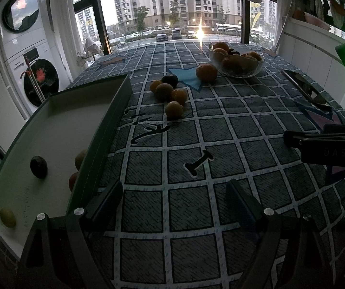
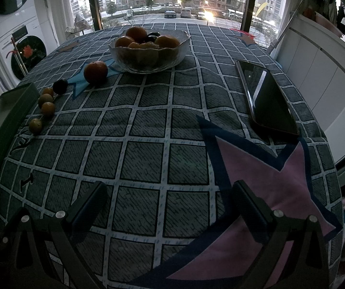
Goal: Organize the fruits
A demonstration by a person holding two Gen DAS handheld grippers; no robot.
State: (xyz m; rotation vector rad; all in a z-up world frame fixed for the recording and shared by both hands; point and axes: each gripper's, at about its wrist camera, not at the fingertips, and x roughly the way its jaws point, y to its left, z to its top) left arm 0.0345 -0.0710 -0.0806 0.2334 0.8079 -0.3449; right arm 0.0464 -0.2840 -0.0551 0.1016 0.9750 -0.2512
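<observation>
A glass bowl (image 1: 238, 66) (image 2: 148, 53) holds several oranges and a dark fruit at the far side of the table. A loose orange (image 1: 206, 72) (image 2: 95, 72) lies beside it. Several small fruits (image 1: 173, 109) (image 2: 48, 108) and a dark plum (image 1: 169, 80) (image 2: 60, 86) lie in a cluster. A white tray (image 1: 59, 130) (image 2: 6, 110) at the left holds a dark plum (image 1: 38, 166), a yellow fruit (image 1: 7, 217) and two half-hidden fruits. My left gripper (image 1: 174, 200) is open and empty over the cloth beside the tray. My right gripper (image 2: 168, 201) is open and empty, also seen from the left wrist (image 1: 302, 141).
A phone (image 2: 266, 96) (image 1: 306, 89) lies on the checked tablecloth (image 2: 148, 130) at the right. Stacked washing machines (image 1: 28, 55) stand left of the table, windows behind it, white cabinets (image 2: 316, 72) to the right.
</observation>
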